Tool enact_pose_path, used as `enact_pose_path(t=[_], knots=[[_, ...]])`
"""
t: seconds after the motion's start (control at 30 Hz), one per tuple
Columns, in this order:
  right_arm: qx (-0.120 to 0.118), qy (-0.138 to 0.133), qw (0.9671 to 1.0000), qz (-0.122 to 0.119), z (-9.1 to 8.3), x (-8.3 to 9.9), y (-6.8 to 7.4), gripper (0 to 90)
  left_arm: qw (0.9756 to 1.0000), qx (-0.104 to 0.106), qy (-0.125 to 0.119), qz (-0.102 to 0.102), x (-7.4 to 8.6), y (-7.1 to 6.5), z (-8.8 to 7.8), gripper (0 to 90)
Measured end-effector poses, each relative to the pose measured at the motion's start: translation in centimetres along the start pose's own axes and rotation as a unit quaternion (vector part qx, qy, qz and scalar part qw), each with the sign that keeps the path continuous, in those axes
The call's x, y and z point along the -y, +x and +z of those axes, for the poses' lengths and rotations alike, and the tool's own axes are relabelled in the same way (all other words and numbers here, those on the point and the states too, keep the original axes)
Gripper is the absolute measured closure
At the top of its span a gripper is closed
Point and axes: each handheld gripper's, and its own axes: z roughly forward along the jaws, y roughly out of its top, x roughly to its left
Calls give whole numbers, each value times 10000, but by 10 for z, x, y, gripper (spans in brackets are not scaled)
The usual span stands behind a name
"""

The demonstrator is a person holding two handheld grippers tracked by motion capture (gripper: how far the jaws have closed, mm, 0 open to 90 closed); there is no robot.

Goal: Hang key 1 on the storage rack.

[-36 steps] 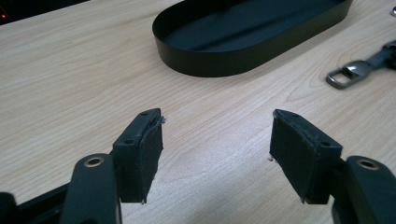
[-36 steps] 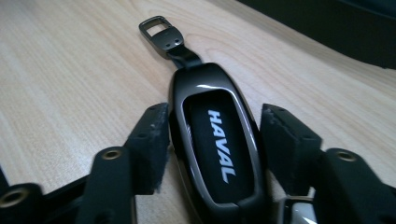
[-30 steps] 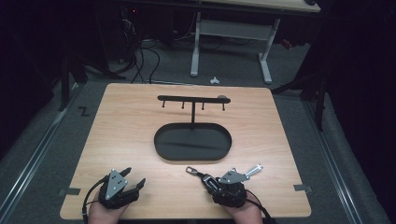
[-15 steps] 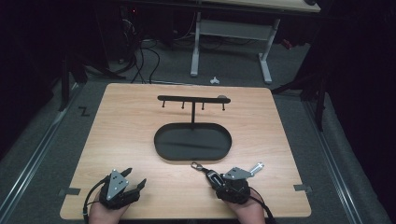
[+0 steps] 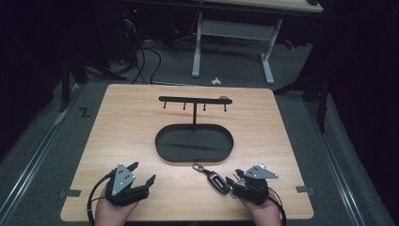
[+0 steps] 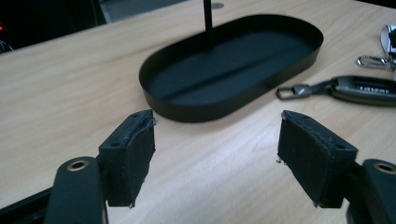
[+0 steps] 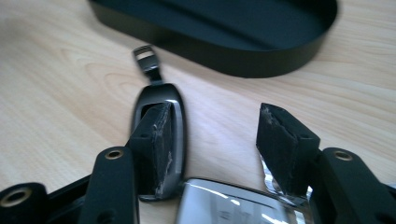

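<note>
Since the earlier frame the key fob slid right toward the right gripper, whose jaws stood apart, gripping nothing. Left gripper jaws just opened wider, empty. Fob lay on the table, long axis diagonal, clip end toward the tray.

A pale wood-grain pattern is shown by the table. The oval tray and its hook stand are finished in matt black. The key fob is coloured black with silver trim.
</note>
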Motion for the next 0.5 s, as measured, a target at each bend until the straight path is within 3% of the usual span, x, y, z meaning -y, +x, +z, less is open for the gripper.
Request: enact_pose_path(t=[0.13, 0.37, 0.43, 0.5], knots=[[260, -65, 9996, 79, -6, 0, -12, 494, 9997, 70, -130, -202, -3, 1, 7, 251], [437, 43, 9988, 211, -10, -2, -27, 486, 9995, 233, -25, -194, 15, 1, 26, 198], [459, 75, 9987, 202, -10, -3, -29, 480, 9997, 220, 53, -116, 20, 0, 31, 180], [508, 202, 9980, 314, -10, -6, -32, 462, 9995, 245, 135, 112, 26, -2, 36, 179]])
